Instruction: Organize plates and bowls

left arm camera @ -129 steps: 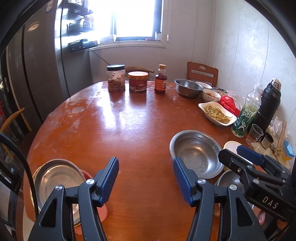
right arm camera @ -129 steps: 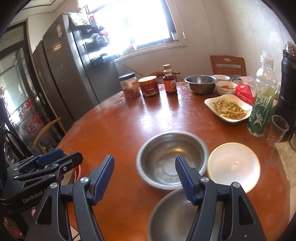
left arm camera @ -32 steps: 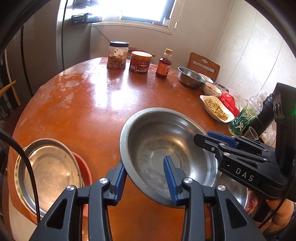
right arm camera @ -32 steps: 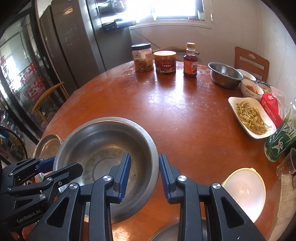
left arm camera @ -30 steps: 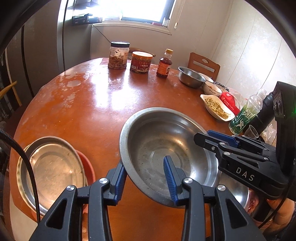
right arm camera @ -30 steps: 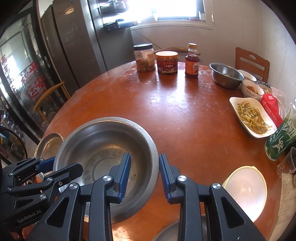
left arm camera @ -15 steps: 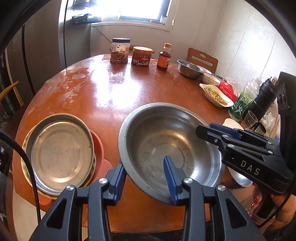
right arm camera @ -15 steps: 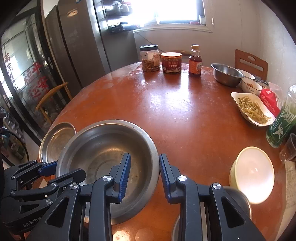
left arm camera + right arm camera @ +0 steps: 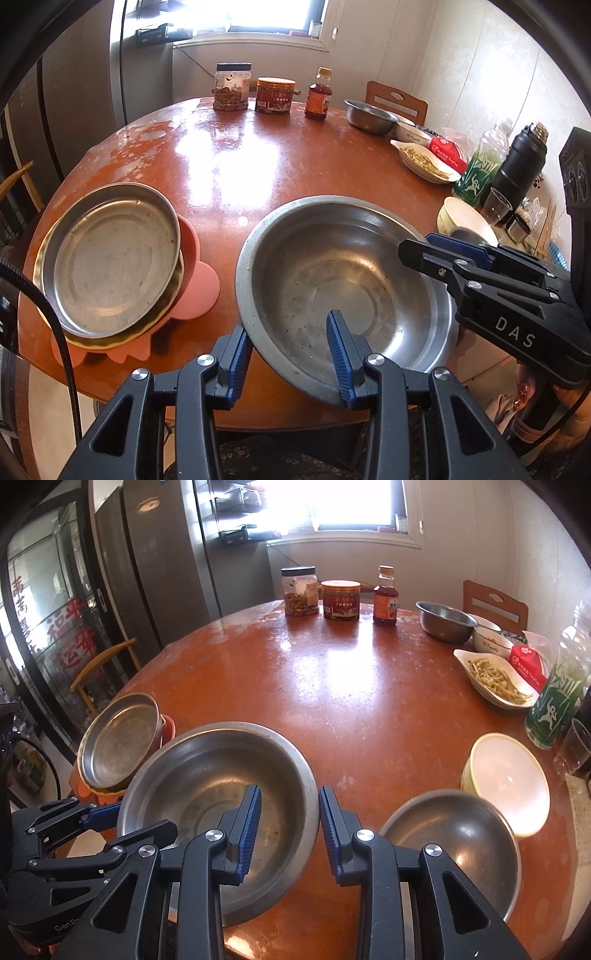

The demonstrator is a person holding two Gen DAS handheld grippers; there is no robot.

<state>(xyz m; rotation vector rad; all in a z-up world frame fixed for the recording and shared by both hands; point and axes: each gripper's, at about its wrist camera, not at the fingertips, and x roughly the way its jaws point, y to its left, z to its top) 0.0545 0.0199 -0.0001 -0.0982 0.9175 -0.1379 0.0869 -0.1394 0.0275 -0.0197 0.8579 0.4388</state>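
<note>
A large steel bowl (image 9: 343, 273) is held above the table's near edge by both grippers. My left gripper (image 9: 286, 360) is shut on its near-left rim. My right gripper (image 9: 288, 830) is shut on its right rim; the bowl also shows in the right wrist view (image 9: 207, 782). A steel plate (image 9: 110, 254) sits on a yellow plate and a pink plate (image 9: 192, 284) at the table's left edge. A smaller steel bowl (image 9: 458, 834) and a cream bowl (image 9: 506, 775) sit at the near right.
On the round red-brown table (image 9: 236, 155) stand two jars (image 9: 231, 86), a sauce bottle (image 9: 317, 94), a steel bowl (image 9: 369, 116), a dish of food (image 9: 421, 160), a green bottle (image 9: 480, 162), a black flask (image 9: 517, 166) and a cup (image 9: 496, 205). A fridge stands at the left.
The large bowl, held by both grippers, has been lifted and drawn back toward the table's near edge. The plate stack at the left has come further into view.
</note>
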